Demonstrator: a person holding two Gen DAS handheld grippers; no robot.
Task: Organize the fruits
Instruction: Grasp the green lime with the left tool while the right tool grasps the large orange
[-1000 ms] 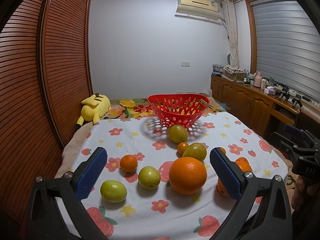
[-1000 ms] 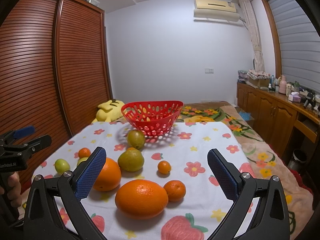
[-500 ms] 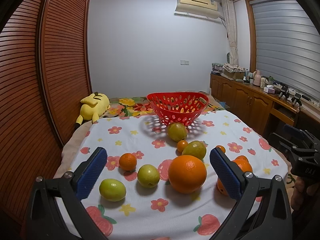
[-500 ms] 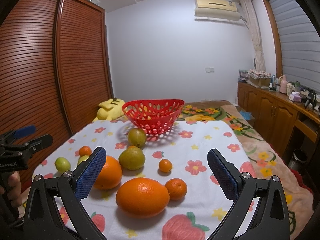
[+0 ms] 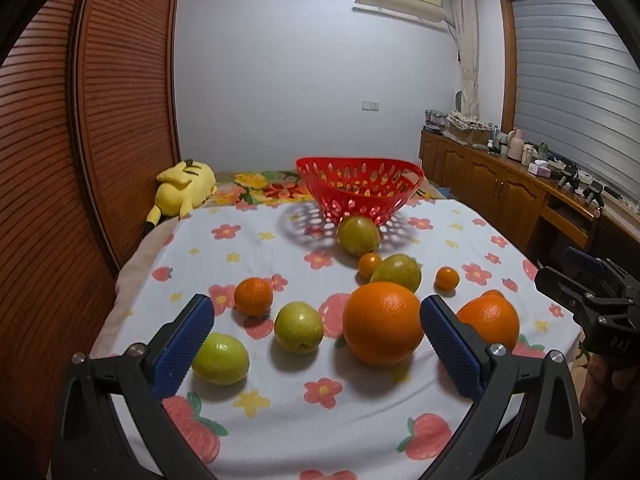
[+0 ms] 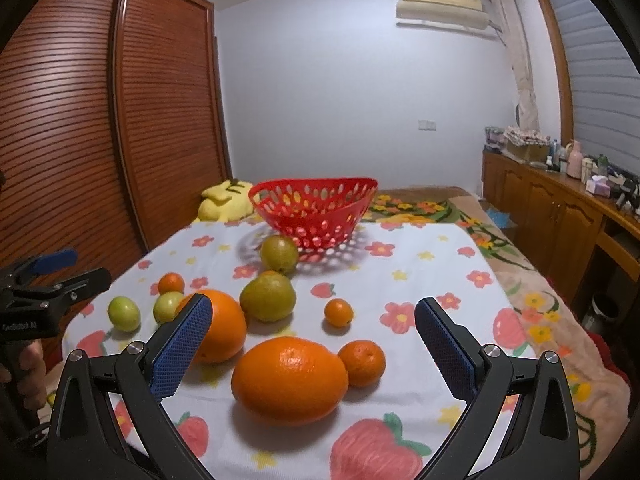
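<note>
Flower-printed cloth covers your worktop [image 6: 420, 276]; the red perforated plastic basket [image 6: 314, 210] sits empty at its far end. Both your tongs, left [image 5: 316, 344] and right [image 6: 312, 344], gape empty. Nearest the right: the big oval orange [image 6: 289, 380], long axis crosswise between the pads.

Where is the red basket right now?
The red basket sits empty at the table's far end, centre of both wrist views, just behind a green fruit.

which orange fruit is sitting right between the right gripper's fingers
The big oval orange, the largest and nearest, centred in the open right gripper. A smaller mandarin touches its right side.
</note>
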